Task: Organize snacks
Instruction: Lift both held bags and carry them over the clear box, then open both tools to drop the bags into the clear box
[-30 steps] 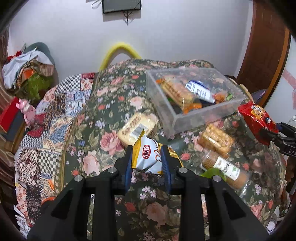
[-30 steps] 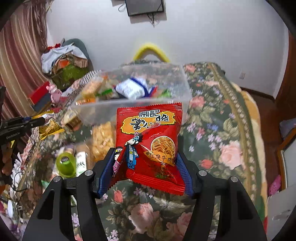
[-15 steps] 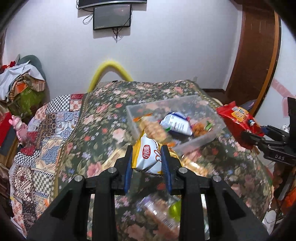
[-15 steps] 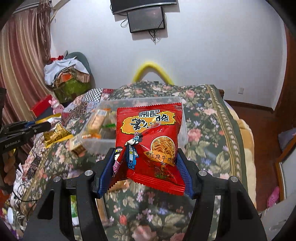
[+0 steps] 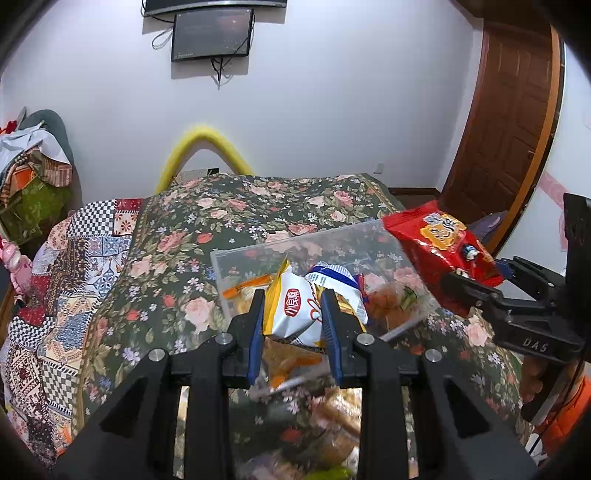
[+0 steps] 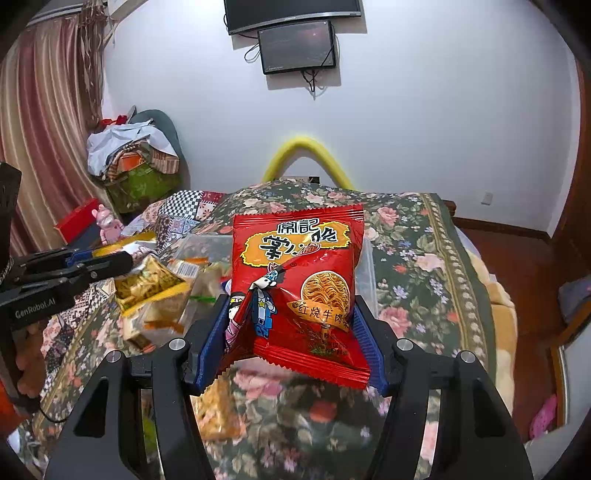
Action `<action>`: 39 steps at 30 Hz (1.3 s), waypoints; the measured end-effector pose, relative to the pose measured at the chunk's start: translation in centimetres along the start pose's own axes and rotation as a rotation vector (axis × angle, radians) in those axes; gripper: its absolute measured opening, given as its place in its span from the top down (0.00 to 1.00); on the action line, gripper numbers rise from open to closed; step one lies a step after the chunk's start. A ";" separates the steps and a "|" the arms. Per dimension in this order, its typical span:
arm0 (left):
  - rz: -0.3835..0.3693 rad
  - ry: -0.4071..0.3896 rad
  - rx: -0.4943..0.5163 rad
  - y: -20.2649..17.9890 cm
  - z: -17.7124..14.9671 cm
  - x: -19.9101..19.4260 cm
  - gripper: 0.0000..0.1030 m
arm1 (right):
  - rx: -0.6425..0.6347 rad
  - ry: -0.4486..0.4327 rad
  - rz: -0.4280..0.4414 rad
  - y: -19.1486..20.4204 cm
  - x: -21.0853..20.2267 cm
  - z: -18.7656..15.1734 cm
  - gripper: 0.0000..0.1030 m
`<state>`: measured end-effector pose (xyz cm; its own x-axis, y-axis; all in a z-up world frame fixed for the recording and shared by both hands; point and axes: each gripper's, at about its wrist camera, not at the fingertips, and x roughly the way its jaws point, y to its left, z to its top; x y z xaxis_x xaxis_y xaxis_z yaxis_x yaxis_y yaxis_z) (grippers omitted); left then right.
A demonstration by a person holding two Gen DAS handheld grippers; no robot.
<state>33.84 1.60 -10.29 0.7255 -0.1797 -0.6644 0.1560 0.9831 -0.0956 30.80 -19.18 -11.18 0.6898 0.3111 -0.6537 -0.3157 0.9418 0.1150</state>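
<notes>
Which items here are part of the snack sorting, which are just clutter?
Job:
- red noodle packet, in right gripper
- white and yellow snack bag, in left gripper
- clear plastic box holding snacks

Clutter:
- wall screen
- clothes pile
- pink toy
- yellow tube

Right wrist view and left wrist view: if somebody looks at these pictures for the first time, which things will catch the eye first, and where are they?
In the right wrist view, the red noodle snack packet fills the middle, clamped upright in the right tongs. In the left wrist view, the left tongs pinch a white and yellow snack bag in front of the clear plastic box of snacks, which stands on the floral bedspread.
</notes>
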 end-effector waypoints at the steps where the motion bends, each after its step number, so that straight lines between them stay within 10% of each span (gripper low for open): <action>1: 0.001 0.003 0.000 -0.1 0.1 0.5 0.72 | -0.001 0.004 -0.004 -0.1 0.5 0.1 0.42; 21: -0.008 0.099 -0.111 2.1 1.7 9.9 0.72 | 0.031 0.141 -0.008 -1.4 8.1 0.4 0.42; 39: -0.025 0.033 -0.054 1.8 0.0 3.2 0.38 | 0.003 0.085 -0.016 0.0 3.0 0.4 0.21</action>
<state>36.48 2.76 -12.56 0.6990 -0.2040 -0.6854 0.1369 0.9789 -0.1518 33.08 -18.18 -12.83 0.6367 0.2839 -0.7169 -0.3026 0.9472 0.1064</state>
